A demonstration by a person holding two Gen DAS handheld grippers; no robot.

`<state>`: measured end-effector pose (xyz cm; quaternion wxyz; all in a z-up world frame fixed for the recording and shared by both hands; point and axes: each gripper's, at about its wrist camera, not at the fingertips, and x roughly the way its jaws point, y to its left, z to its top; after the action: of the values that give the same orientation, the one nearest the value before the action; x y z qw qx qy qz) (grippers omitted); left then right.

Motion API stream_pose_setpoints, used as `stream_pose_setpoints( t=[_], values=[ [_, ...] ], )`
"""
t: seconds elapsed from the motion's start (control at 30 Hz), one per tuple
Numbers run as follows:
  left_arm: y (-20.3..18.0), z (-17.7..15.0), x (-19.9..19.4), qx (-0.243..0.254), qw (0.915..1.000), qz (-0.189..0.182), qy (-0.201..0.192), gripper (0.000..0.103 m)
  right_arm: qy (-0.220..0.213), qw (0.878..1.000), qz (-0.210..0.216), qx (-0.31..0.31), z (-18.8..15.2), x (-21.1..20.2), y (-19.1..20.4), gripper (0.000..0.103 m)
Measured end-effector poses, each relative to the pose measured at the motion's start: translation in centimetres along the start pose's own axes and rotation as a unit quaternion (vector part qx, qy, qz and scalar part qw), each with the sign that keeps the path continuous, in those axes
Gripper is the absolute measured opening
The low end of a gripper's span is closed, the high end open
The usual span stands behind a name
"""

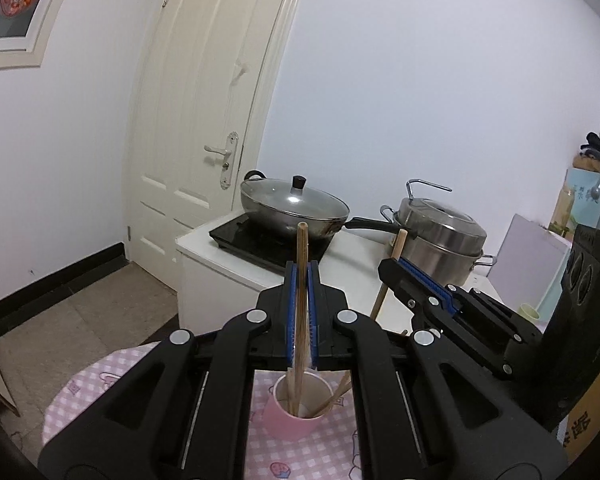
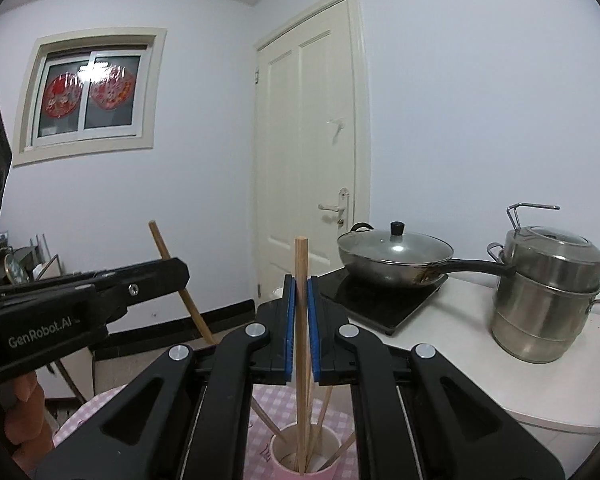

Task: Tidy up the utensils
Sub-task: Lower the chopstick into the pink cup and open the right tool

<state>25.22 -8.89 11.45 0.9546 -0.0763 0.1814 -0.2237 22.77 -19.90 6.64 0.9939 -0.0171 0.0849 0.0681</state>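
- The step in hand looks like loading chopsticks into the pink cup (image 1: 296, 408) — each tool carries one stick over it.
- The left tool (image 1: 302, 276) is clamped on a wooden chopstick (image 1: 301, 264); the blue pads press on the stick from both sides. It stands nearly upright, its lower end inside the cup's mouth.
- The right tool (image 2: 300, 288) is likewise clamped on its own chopstick (image 2: 301, 264), upright, with the lower end reaching down into the same cup.
- In the left wrist view the right tool comes in from the right side, its stick tilted; in the right wrist view the left tool comes in from the left, its stick leaning too.
- The cup stands on the pink checked cloth of the bench (image 1: 84, 384), directly under both tools. Besides the two held sticks it holds a few more chopsticks, leaning against its rim.
- Next move, as I judge it: part the pads so each stick drops and rests against the rim. The sticks should be low enough not to bounce out or tip the light cup.
- Beyond the bench, on a white counter (image 2: 460, 360), sit a lidded wok (image 2: 394, 256) on a black hob and a lidded steel pot (image 2: 548, 292) — what they contain cannot be seen.
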Motion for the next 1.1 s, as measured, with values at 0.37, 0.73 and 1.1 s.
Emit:
stream_pose_setpoints(
  t=[0.37,0.73,1.1],
  values=[
    [1.0,-2.9,2.8,-0.002,0.9995,0.002,0.031,0.005,0.01,1.0,0.008,-0.005,-2.6,1.5,-0.2,0.005],
    [1.9,-6.0,3.7,0.002,0.998,0.005,0.063,0.006,0.029,0.999,0.005,-0.023,-5.5,1.3,0.2,0.005],
    [2.1,-7.3,3.5,0.004,0.9964,0.003,0.084,0.006,0.056,0.998,0.002,-0.024,-7.7,0.8,-0.1,0.005]
  ],
)
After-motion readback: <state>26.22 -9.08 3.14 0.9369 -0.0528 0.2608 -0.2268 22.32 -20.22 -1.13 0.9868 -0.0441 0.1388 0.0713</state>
